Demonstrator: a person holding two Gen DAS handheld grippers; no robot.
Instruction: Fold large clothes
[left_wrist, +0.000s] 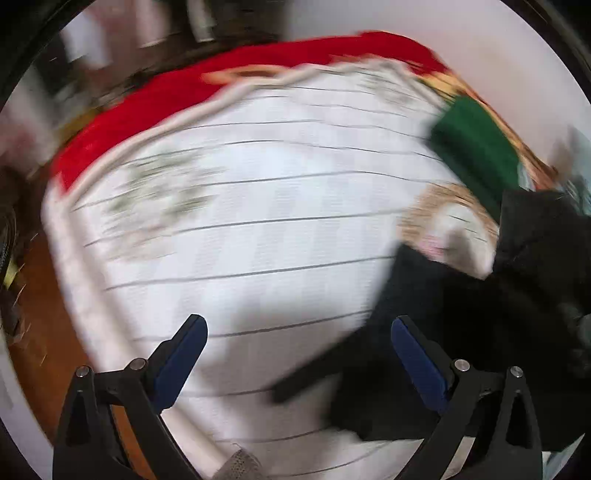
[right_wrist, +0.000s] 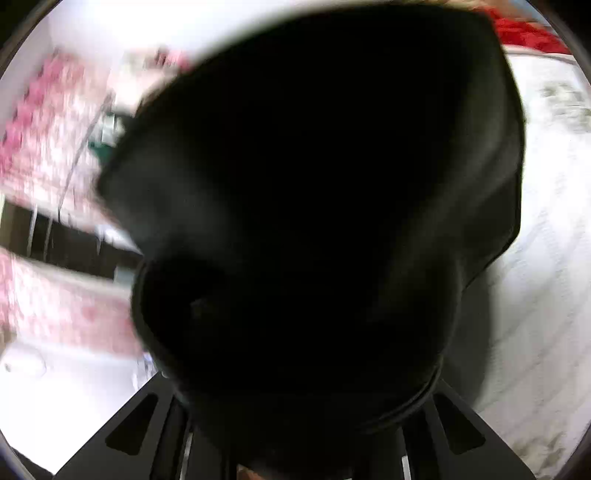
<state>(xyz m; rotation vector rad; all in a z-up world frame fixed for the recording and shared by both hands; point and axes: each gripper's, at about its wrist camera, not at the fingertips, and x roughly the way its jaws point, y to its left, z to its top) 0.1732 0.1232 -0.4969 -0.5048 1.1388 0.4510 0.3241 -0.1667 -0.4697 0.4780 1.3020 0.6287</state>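
Note:
A large black garment (left_wrist: 480, 325) lies bunched at the right of a bed under a white striped quilt (left_wrist: 258, 221). My left gripper (left_wrist: 299, 354) is open and empty above the quilt, its right finger next to the garment's edge. In the right wrist view the black garment (right_wrist: 314, 221) hangs in front of the camera and fills most of the frame, hiding my right gripper's fingertips; the jaws seem shut on its cloth, near the bottom of the frame. Both views are motion-blurred.
A red blanket (left_wrist: 184, 99) runs along the quilt's far edge. A green folded cloth (left_wrist: 476, 151) lies at the far right. Wooden floor (left_wrist: 48, 314) shows at left. Pink patterned fabric (right_wrist: 48, 147) and a dark gap are at left in the right wrist view.

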